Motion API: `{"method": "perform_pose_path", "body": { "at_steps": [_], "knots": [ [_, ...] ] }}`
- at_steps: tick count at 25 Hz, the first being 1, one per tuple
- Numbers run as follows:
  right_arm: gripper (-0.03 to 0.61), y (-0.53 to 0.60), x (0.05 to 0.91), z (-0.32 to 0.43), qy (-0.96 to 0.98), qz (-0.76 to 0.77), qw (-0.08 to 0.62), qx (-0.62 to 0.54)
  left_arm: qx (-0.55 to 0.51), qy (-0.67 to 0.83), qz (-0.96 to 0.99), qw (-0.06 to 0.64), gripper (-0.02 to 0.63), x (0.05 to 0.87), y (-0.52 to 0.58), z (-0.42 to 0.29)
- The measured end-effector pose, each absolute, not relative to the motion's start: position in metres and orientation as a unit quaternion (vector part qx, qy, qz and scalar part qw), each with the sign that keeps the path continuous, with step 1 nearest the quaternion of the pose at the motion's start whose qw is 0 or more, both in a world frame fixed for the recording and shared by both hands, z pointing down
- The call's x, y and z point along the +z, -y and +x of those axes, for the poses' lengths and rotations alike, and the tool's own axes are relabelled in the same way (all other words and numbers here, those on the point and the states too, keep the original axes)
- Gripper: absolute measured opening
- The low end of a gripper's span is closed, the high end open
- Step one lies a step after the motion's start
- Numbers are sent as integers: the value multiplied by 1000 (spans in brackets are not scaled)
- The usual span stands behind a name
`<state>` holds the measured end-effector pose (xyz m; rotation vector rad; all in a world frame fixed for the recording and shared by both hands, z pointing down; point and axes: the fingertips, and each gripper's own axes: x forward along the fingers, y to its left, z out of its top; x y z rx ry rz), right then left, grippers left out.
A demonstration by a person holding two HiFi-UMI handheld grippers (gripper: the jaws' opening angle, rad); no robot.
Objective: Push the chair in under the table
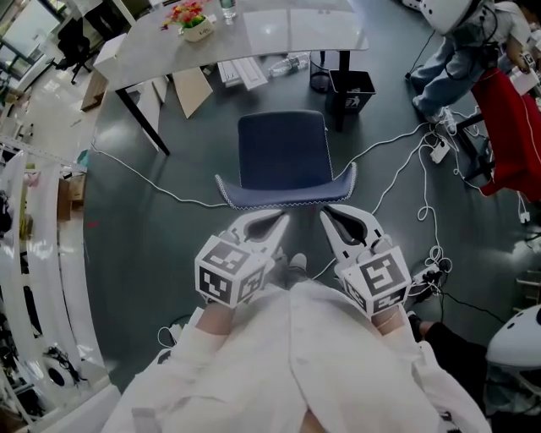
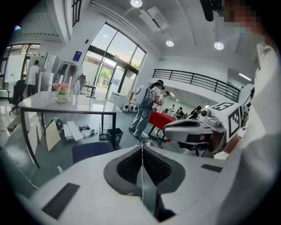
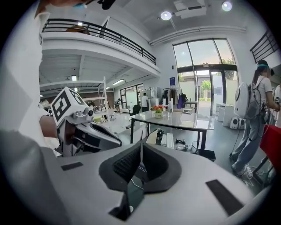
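The chair (image 1: pixel 283 156) is dark blue. It stands out on the grey floor and is not under the table (image 1: pixel 254 38). Its back faces the person, and its seat points to 12 o'clock, at the table.

The left gripper (image 1: pixel 281 220) has its two jaws squeezed together with nothing between them. The right gripper (image 1: pixel 325 213) is closed the same way, and it holds nothing too. Both tips sit side by side, just beside the top edge of the chair's back, which is at 12 o'clock from them. I cannot tell if they touch it.

Past the chair, at 12 o'clock, is the long pale table with black legs. On its top, at 11 o'clock from the chair, stands a small white pot (image 1: pixel 198 33) with red and pink flowers (image 1: pixel 188 13) in it.

Under the table, at 1 o'clock from the chair, stands a black bin (image 1: pixel 351 91). It is open on top, and it looks dark inside, so I cannot tell what is in it. Touching its left side is a round wire basket (image 1: pixel 319 73), and I cannot make out what it holds either. A clear bottle (image 1: pixel 287 63) lies on the floor at 9 o'clock from the basket.

White cables (image 1: pixel 406 161) trail over the floor at 3 o'clock from the chair.
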<state>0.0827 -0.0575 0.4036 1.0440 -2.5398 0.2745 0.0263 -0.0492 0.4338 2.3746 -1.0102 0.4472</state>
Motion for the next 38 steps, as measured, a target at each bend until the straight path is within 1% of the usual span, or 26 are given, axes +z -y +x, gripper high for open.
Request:
{"method": "perform_pose_path", "body": {
  "at_steps": [8, 14, 18, 20, 21, 22, 23, 25, 26, 29, 34, 38],
  "knots": [
    [34, 63, 415, 82, 896, 375, 228, 67, 206, 356, 884, 221, 18, 448, 53, 28],
    [35, 73, 430, 77, 892, 367, 263, 28, 253, 370, 880, 155, 20, 464, 64, 16],
    [38, 75, 444, 74, 890, 351, 290, 16, 291, 364, 874, 138, 20, 479, 66, 12],
    [49, 74, 452, 75, 888, 340, 309, 10, 305, 359, 873, 129, 21, 483, 67, 10],
    [66, 73, 457, 75, 886, 335, 320, 8, 314, 357, 871, 125, 23, 486, 67, 9],
    [97, 73, 462, 74, 885, 328, 330, 6, 323, 353, 870, 121, 25, 489, 68, 8],
    [123, 73, 466, 73, 885, 322, 337, 5, 332, 349, 868, 118, 36, 493, 69, 7],
    [137, 75, 474, 71, 884, 315, 346, 3, 350, 340, 865, 113, 105, 501, 70, 7],
    [141, 76, 477, 72, 882, 313, 352, -1, 360, 335, 863, 110, 124, 505, 70, 7],
    [147, 80, 484, 75, 873, 312, 375, -20, 389, 328, 856, 94, 154, 516, 71, 6],
    [155, 82, 504, 75, 859, 299, 413, -51, 418, 328, 844, 77, 158, 531, 75, -3],
    [158, 83, 514, 75, 856, 289, 425, -49, 442, 320, 835, 64, 158, 540, 78, -8]
  ]
}}
